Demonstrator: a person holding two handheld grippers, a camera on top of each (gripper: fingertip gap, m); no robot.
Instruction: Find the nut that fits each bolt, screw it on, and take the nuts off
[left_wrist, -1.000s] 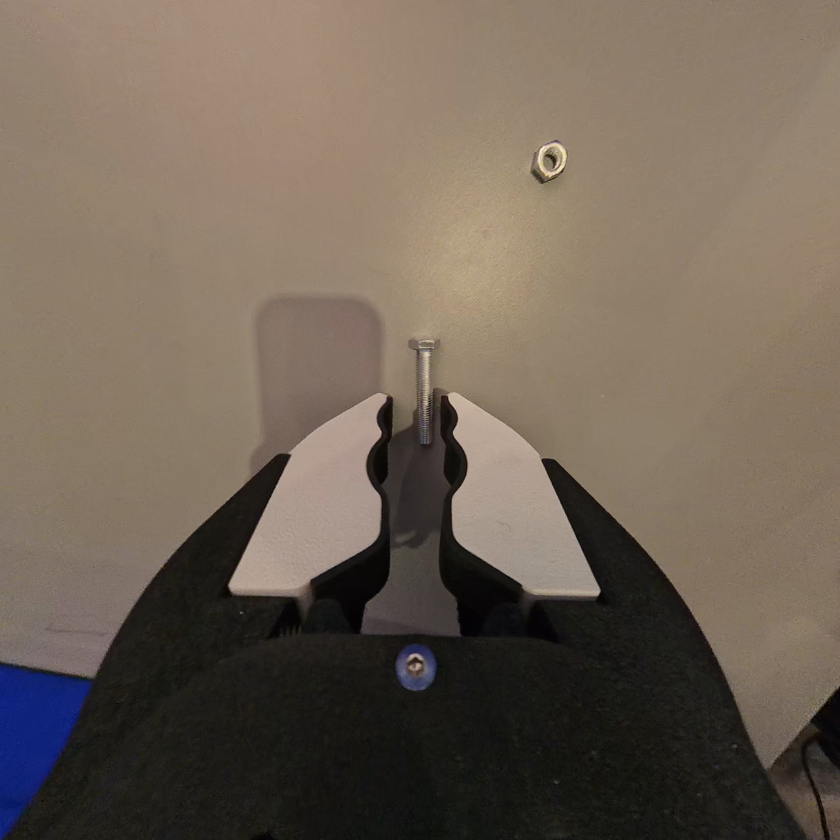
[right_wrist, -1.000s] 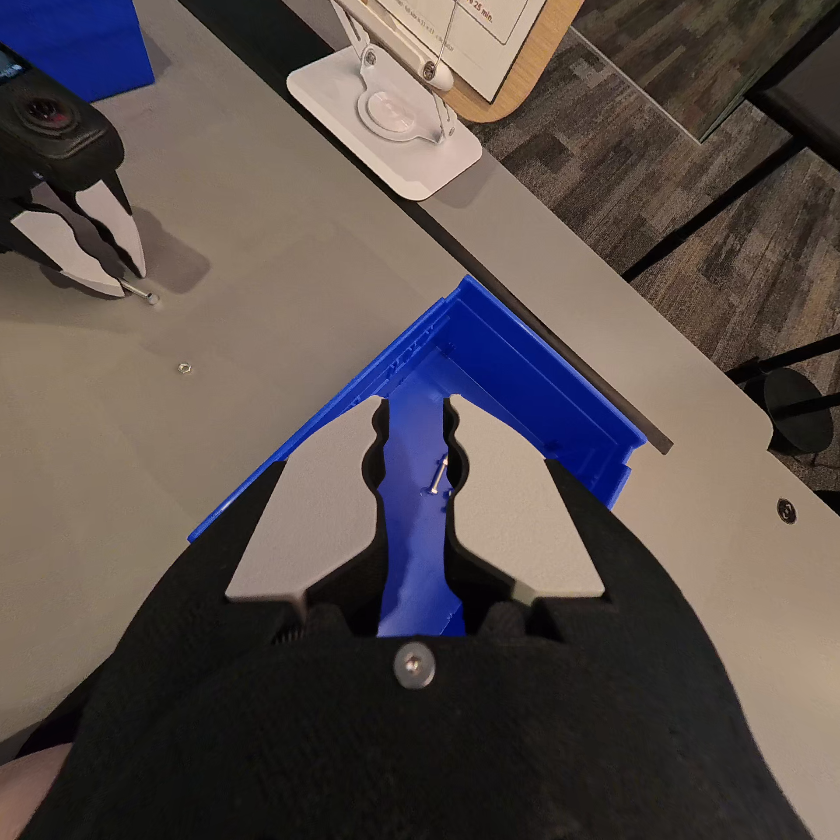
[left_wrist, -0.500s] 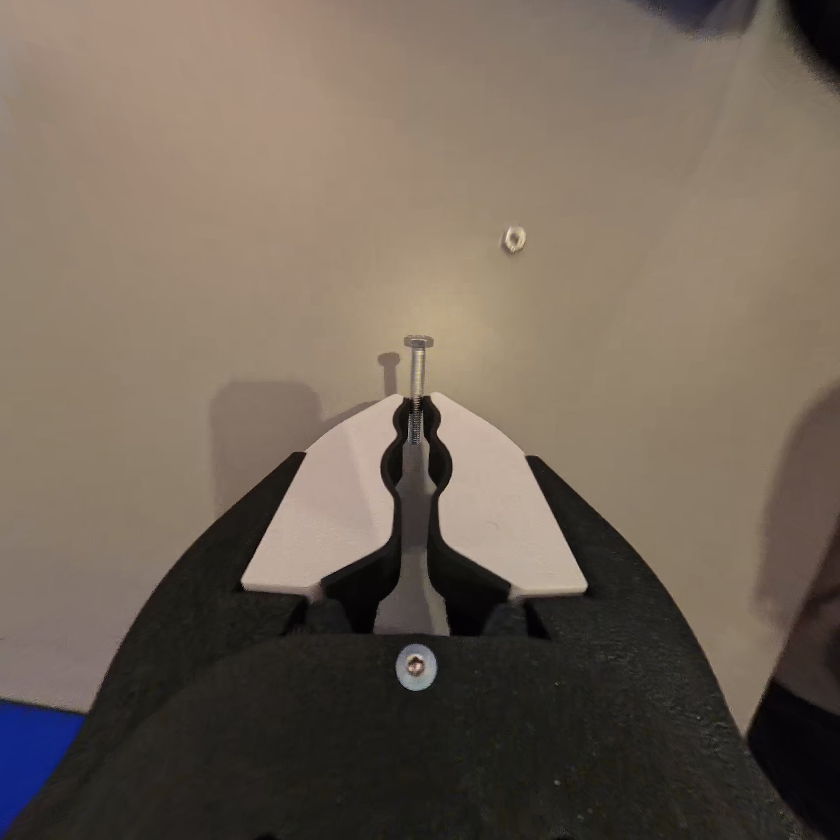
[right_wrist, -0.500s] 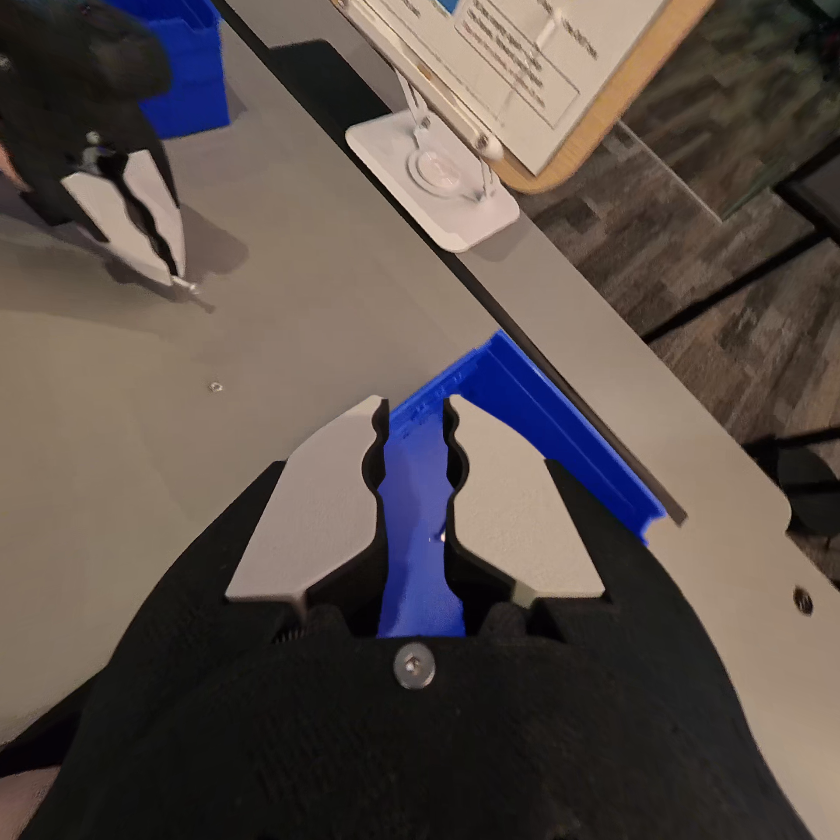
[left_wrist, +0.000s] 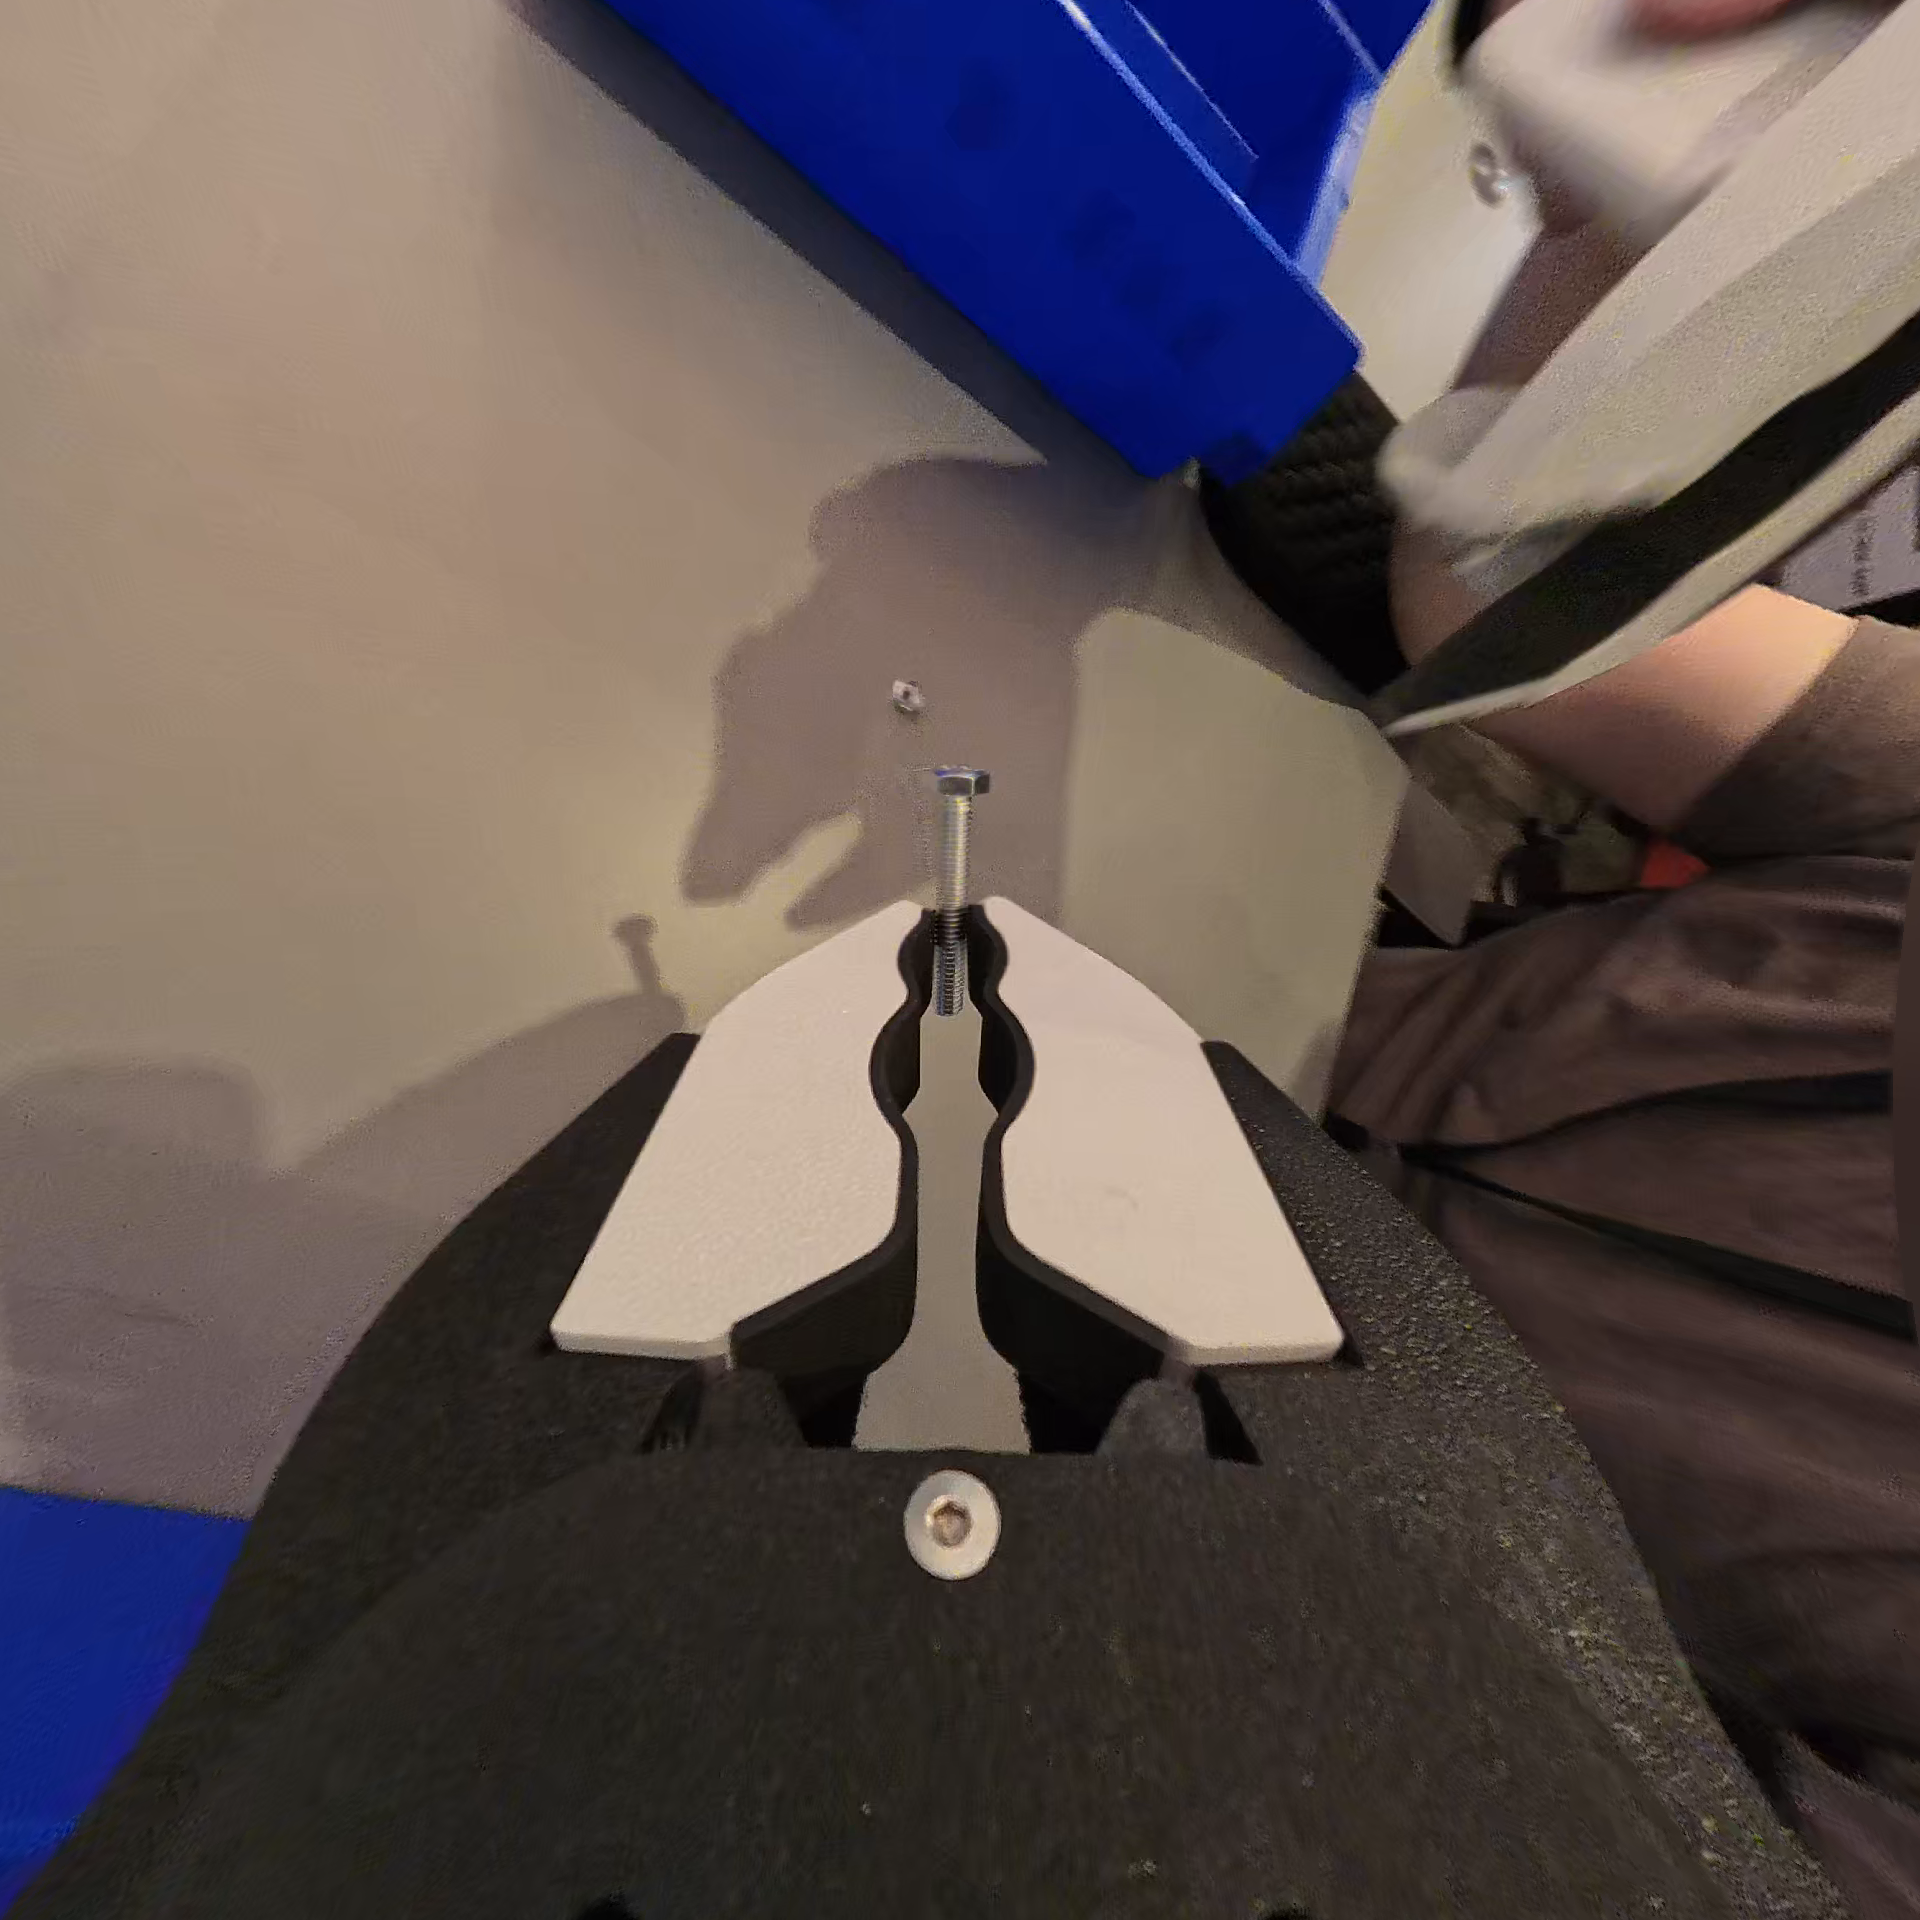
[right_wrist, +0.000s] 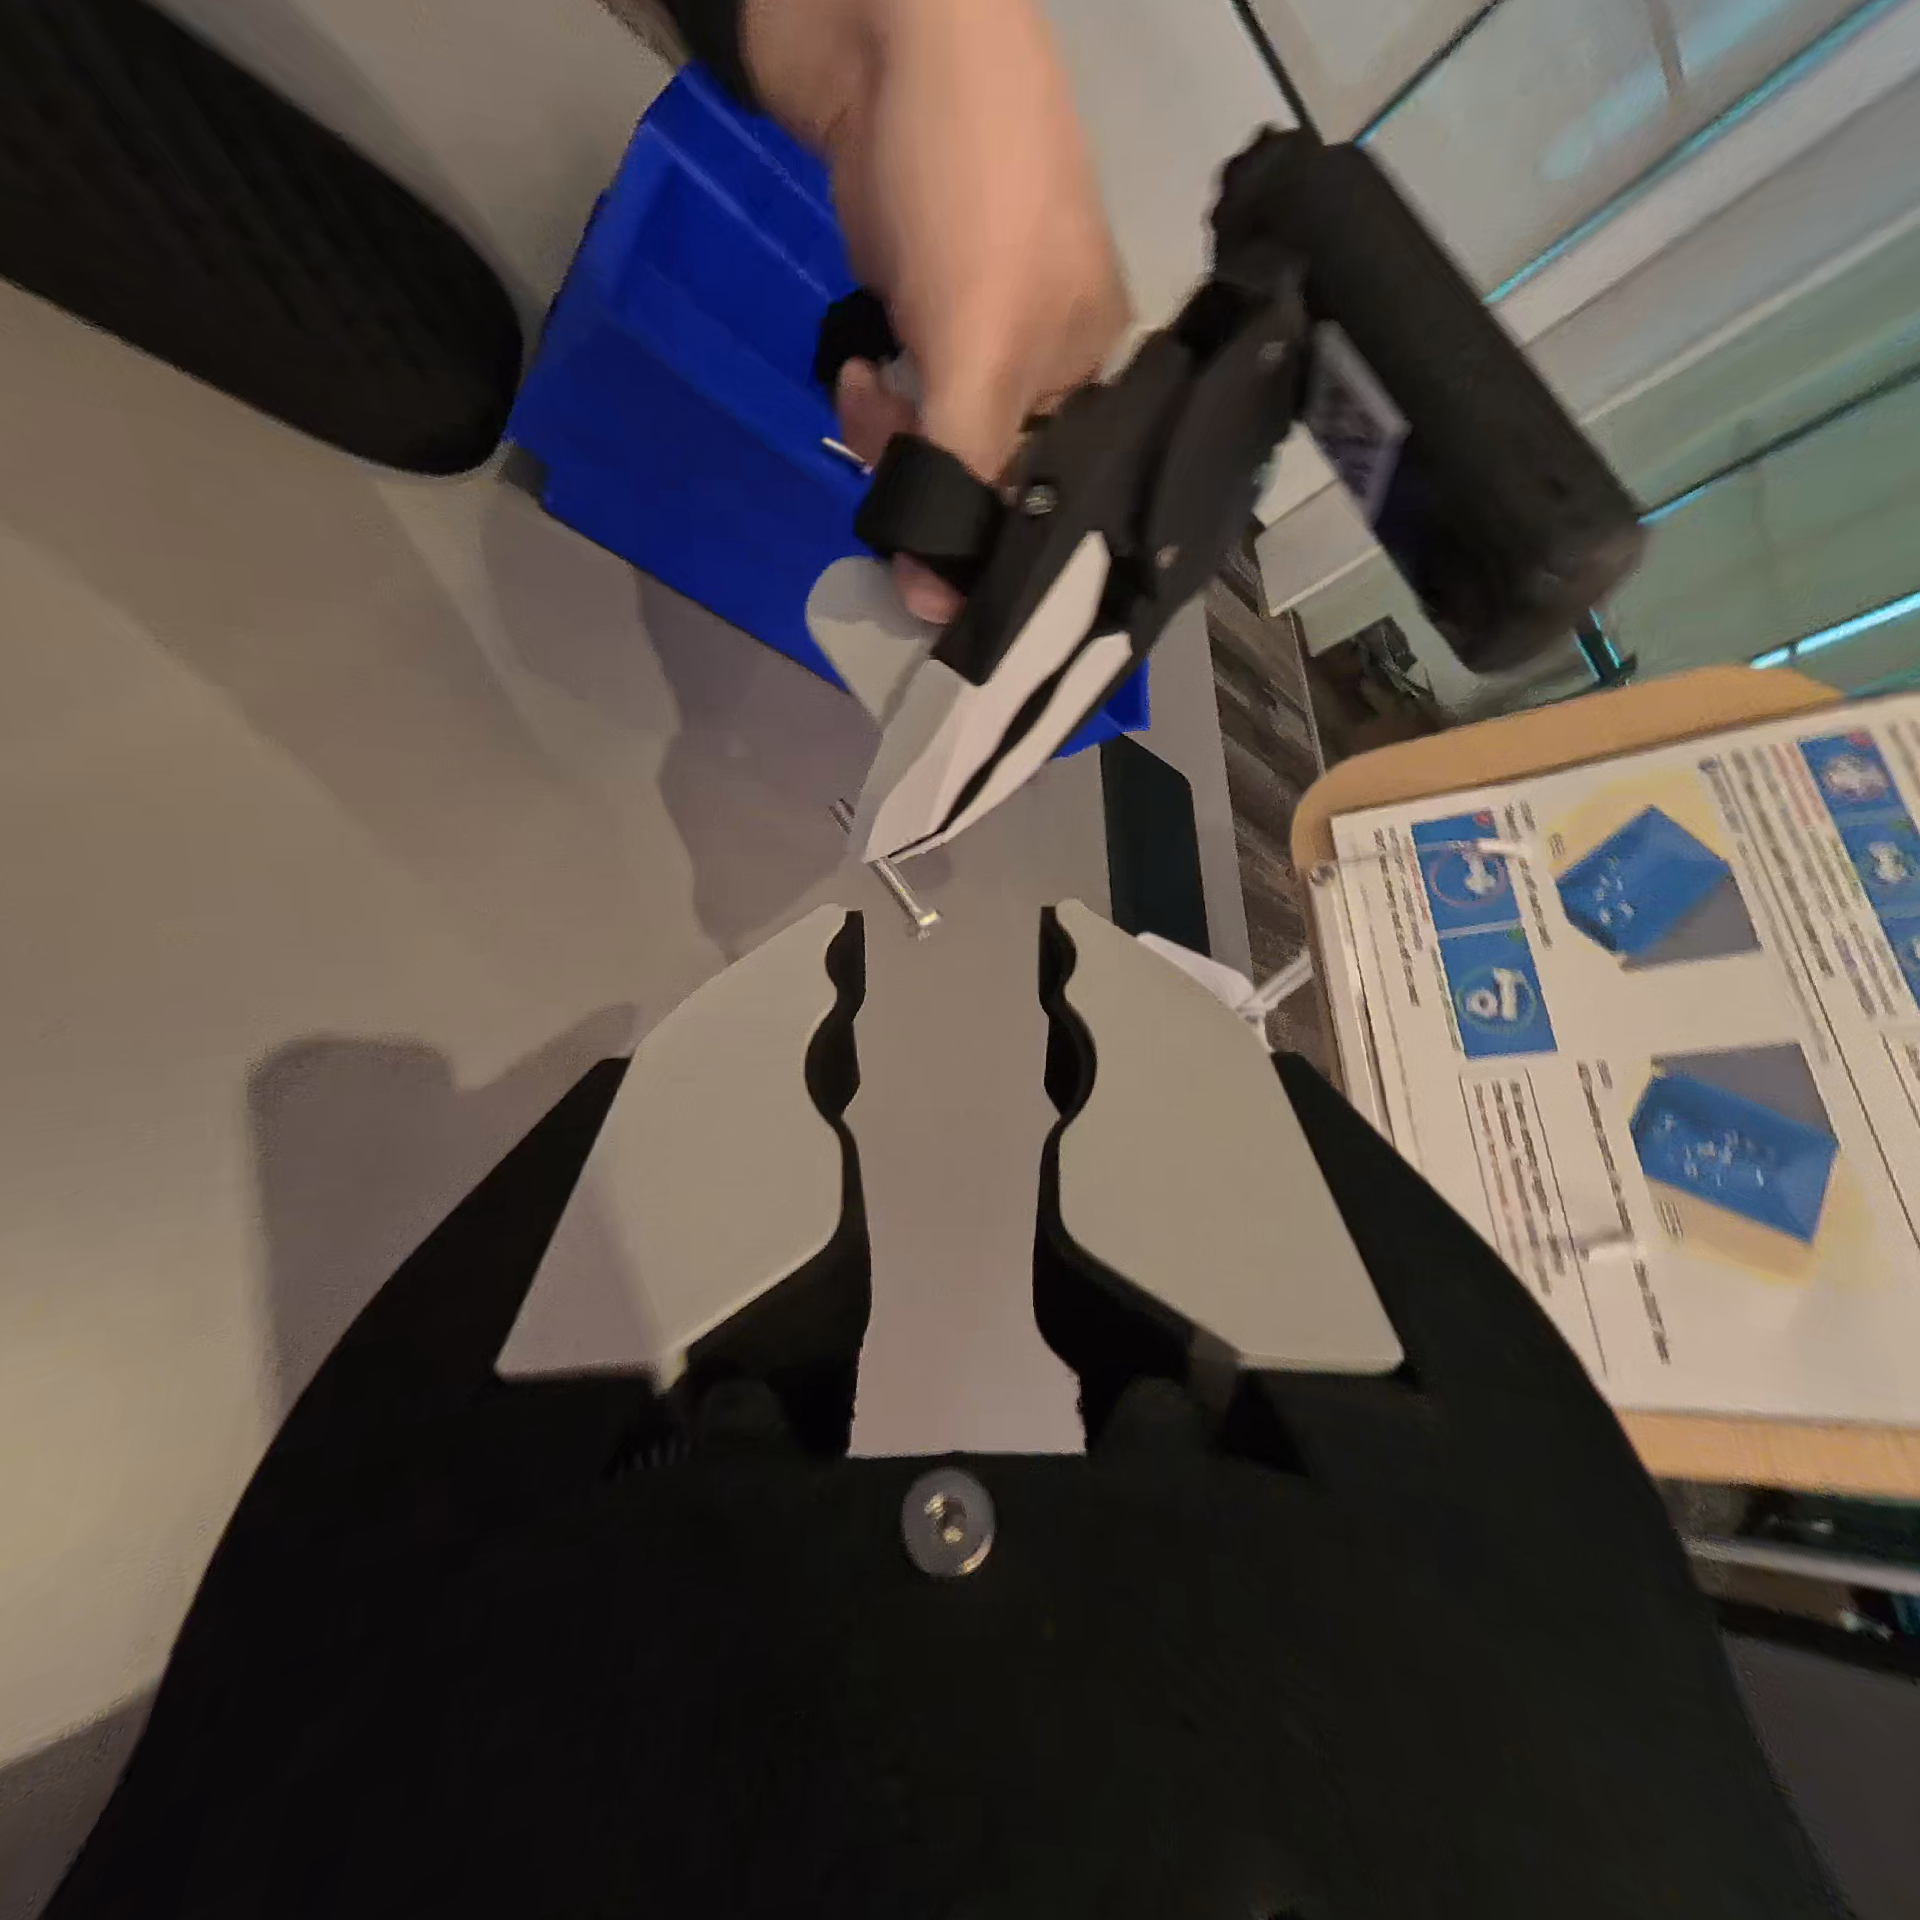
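Observation:
My left gripper (left_wrist: 951, 920) is shut on the threaded end of a silver hex-head bolt (left_wrist: 954, 847), head pointing away from me, held above the grey table. A small silver nut (left_wrist: 907, 696) lies on the table just beyond the bolt head. In the right wrist view the left gripper (right_wrist: 894, 844) comes in from above with the bolt (right_wrist: 906, 902) sticking out of its tips. My right gripper (right_wrist: 951, 925) is open and empty, its tips just below the bolt head. The right gripper shows blurred at the top right of the left wrist view (left_wrist: 1621, 457).
A blue bin (left_wrist: 1039, 239) stands on the table beyond the nut. Another blue bin (right_wrist: 675, 416) with a bolt in it sits behind the left gripper. An instruction sheet on a wooden board (right_wrist: 1621, 1039) stands at the right. A person's hand (right_wrist: 956, 229) holds the left gripper. The grippers' ends are close to 8 centimeters from one another.
My left gripper shut on the bolt and lifted it off the table. My right gripper left the blue bin and swung over to face the bolt, staying open.

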